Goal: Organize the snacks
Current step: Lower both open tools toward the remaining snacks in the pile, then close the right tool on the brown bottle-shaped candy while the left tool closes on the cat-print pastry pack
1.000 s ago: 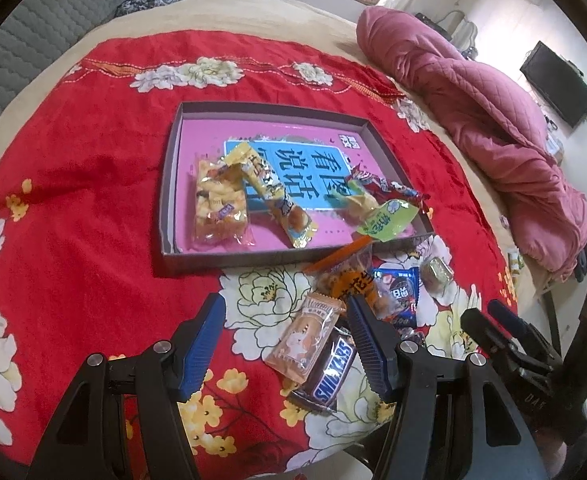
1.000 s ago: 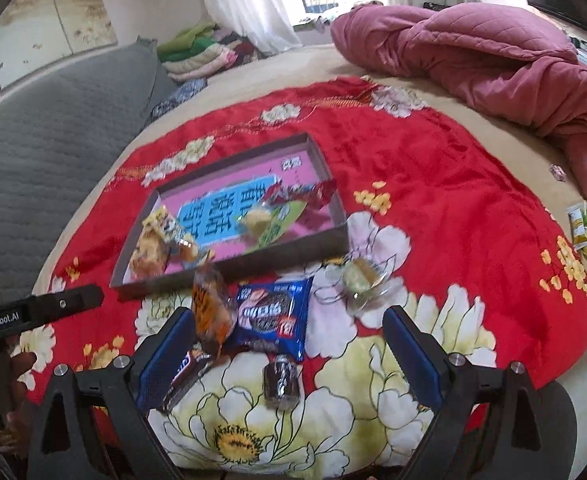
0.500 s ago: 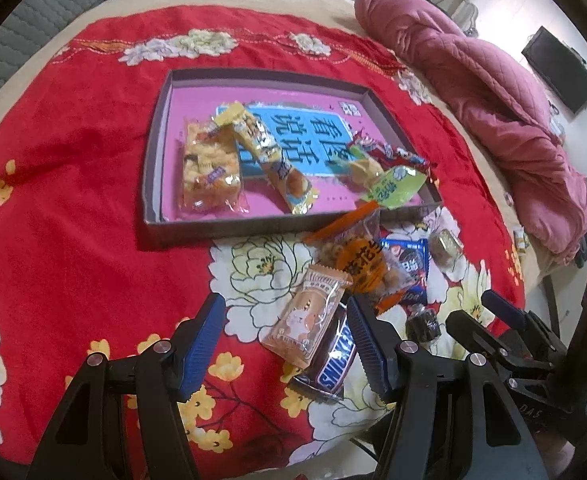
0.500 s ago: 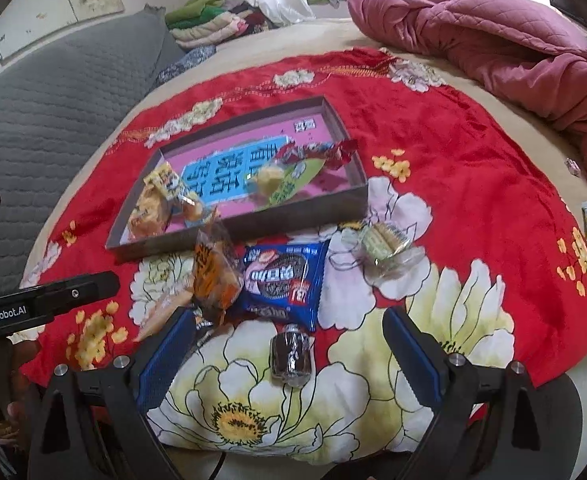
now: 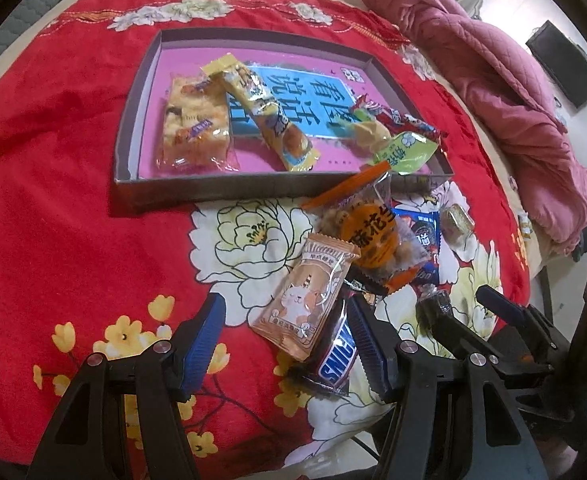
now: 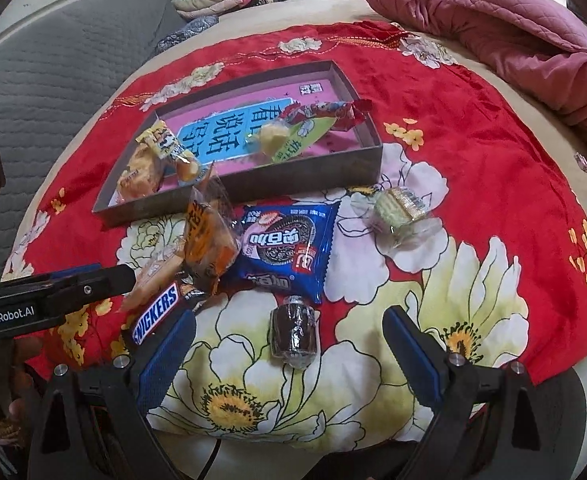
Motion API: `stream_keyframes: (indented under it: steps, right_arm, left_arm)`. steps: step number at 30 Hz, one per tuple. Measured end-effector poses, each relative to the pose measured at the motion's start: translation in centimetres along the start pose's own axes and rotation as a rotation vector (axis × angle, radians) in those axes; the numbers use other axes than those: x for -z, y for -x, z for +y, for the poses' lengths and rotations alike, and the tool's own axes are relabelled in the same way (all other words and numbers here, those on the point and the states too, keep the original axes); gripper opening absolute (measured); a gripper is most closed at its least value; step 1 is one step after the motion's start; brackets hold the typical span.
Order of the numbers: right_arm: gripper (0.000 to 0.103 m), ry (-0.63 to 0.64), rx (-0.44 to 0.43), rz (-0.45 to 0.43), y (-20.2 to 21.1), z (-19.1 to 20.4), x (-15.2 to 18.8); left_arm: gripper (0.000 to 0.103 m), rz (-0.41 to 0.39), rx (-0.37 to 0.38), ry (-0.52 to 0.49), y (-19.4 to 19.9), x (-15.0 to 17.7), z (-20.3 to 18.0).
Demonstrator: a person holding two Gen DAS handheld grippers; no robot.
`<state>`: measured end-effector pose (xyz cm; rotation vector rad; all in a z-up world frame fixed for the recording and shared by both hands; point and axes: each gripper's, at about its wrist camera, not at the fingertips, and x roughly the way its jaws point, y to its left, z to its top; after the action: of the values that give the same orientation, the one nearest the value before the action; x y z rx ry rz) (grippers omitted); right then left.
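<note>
A shallow grey box [image 5: 213, 188] [image 6: 301, 168] with a pink and blue floor holds several wrapped snacks. In front of it lie loose snacks: a peach cat-print packet [image 5: 305, 300], a Snickers bar [image 5: 333, 356] [image 6: 155, 312], an orange packet [image 5: 369, 236] [image 6: 205, 236], a blue cookie packet [image 6: 289, 248], a dark round cake [image 6: 293, 332] and a pale wrapped biscuit [image 6: 397, 208]. My left gripper [image 5: 285, 340] is open, its fingers either side of the cat packet and Snickers. My right gripper [image 6: 289, 344] is open, astride the dark cake.
Everything lies on a red floral blanket [image 5: 53, 220] over a bed. A pink quilt [image 6: 513, 28] is bunched at the far right. A grey padded headboard [image 6: 53, 64] and folded clothes are at the back left. The bed edge is just below both grippers.
Both grippers have moved forward and lower toward the loose snacks, which now look larger and nearer. Both stayed open. No snack has moved.
</note>
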<state>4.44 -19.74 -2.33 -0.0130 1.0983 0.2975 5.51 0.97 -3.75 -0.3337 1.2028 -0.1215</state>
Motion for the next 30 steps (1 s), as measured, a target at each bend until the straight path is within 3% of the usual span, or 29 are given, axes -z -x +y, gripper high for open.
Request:
stream_keyframes:
  steps: [4, 17, 21, 30]
  right_arm:
    - [0.095, 0.002, 0.009, 0.021, -0.4, 0.0, 0.2]
    - [0.071, 0.041, 0.039, 0.086, -2.1, 0.7, 0.6]
    - [0.070, 0.048, 0.054, 0.112, -2.9, 0.8, 0.7]
    - [0.049, 0.053, 0.048, 0.124, -3.4, 0.7, 0.6]
  left_arm:
    - [0.065, 0.006, 0.004, -0.002, -0.4, 0.0, -0.1]
    - [0.065, 0.031, 0.030, 0.003, -1.9, -0.1, 0.0]
    - [0.065, 0.037, 0.034, 0.007, -2.5, -0.2, 0.1]
    - [0.065, 0.027, 0.038, 0.000, -3.2, -0.6, -0.2]
